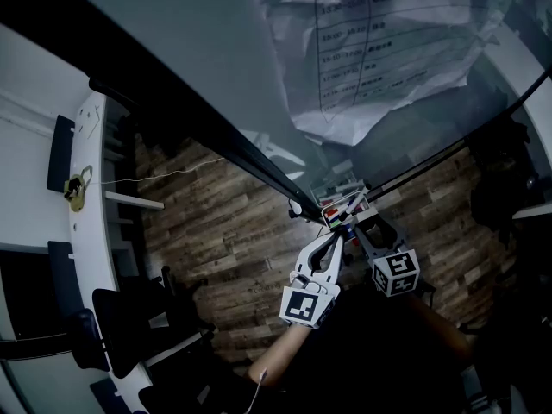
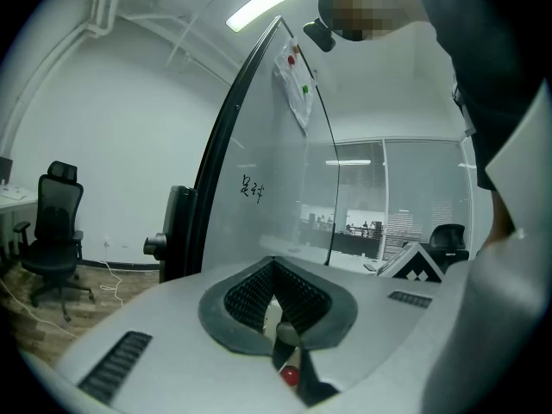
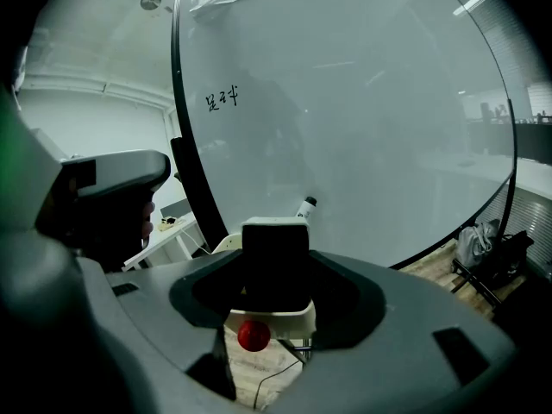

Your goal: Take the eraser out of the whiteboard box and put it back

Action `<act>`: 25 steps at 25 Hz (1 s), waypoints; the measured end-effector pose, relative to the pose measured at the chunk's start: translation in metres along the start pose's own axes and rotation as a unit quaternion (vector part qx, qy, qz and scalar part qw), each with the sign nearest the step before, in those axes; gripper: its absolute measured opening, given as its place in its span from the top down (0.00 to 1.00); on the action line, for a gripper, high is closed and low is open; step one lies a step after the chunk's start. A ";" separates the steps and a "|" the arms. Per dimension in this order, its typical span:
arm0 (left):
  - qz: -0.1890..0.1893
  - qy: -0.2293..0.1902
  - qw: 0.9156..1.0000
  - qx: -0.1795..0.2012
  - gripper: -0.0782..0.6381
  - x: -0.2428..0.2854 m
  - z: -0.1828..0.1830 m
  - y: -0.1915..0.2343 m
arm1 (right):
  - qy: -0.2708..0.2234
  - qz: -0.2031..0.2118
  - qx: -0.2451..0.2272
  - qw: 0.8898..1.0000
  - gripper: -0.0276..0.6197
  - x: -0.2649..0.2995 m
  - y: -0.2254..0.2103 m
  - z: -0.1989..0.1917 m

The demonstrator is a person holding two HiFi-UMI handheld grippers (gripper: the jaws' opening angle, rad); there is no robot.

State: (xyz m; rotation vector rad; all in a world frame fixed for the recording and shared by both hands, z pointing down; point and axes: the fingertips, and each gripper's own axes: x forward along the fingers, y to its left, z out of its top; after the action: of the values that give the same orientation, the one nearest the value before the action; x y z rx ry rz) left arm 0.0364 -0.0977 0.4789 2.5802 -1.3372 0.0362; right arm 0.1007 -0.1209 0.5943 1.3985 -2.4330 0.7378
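Item: one eraser (image 3: 275, 261), a dark block with a white upper edge and no label readable, standing upright at the centre of the right gripper view, directly over the white whiteboard box (image 3: 297, 317). The right gripper (image 1: 355, 224) is clamping it, jaws pressing on its two sides. One red ball (image 3: 251, 335) is showing at 6 o'clock of the eraser, against the box front. One capped marker (image 3: 305, 207) is lying at 12 o'clock, low against the whiteboard (image 3: 362, 128). Writing: two handwritten characters (image 3: 222, 100) are sitting at 11 o'clock on the board, too small to read. The left gripper (image 1: 338, 234) is resting just beside the right one at the box, its ribbed pads (image 2: 302, 296) meeting at the tips and gripping nothing that can be made out. Two square-marker cubes, one per gripper (image 1: 309, 304) (image 1: 397, 272). One printed paper sheet (image 1: 379, 50) is hanging at 12 o'clock on the board, its table text blurred, under one red magnet (image 2: 291, 59) and one green magnet (image 2: 304, 88). One black office chair (image 2: 53, 231) is standing at 9 o'clock in the left gripper view.
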 end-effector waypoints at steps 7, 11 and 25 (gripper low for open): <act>0.002 0.004 1.000 -0.003 0.88 -0.002 -0.002 0.001 | 0.014 -0.003 -0.015 1.000 0.59 0.003 0.000 -0.008; 0.003 0.004 1.000 -0.007 0.88 -0.003 -0.002 0.002 | 0.013 -0.007 -0.023 1.000 0.59 0.004 0.000 -0.009; -0.008 -0.001 1.000 -0.006 0.88 -0.004 -0.001 -0.003 | -0.008 -0.001 -0.027 1.000 0.59 -0.007 0.006 -0.002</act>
State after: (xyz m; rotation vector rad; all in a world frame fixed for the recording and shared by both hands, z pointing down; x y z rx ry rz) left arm 0.0370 -0.0926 0.4787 2.5812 -1.3133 0.0235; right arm 0.0990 -0.1125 0.5909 1.3928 -2.4448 0.6580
